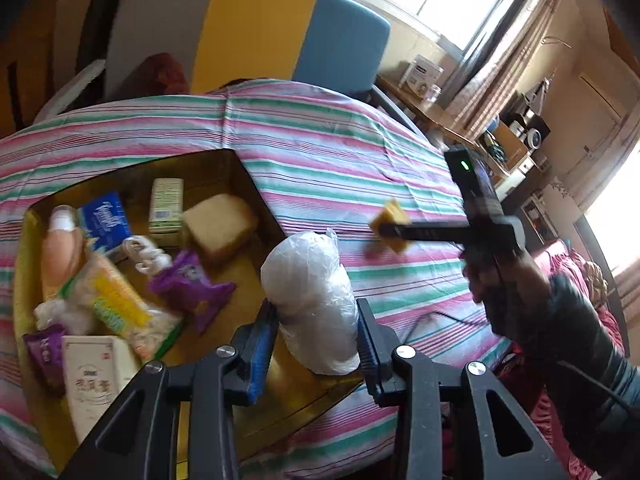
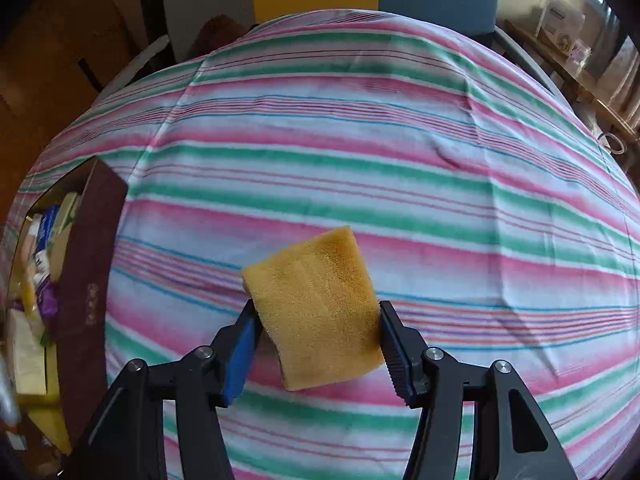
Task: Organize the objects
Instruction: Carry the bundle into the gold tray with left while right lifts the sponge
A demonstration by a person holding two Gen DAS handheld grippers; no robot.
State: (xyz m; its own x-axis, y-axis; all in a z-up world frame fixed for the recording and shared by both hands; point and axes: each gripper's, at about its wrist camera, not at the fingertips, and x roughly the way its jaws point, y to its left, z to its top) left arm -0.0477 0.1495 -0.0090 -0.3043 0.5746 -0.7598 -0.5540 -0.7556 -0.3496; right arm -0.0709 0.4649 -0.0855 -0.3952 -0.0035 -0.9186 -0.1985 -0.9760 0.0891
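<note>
Left wrist view alone shows the left gripper clamped on a white plastic-wrapped bundle above the filled box. Right wrist view shows the right gripper grasping a yellow sponge over the striped cloth.

Box on striped cloth, at left, full of packets. Wrapped roll above box's right corner, between left pads. Sponge farther right, over cloth.
</note>
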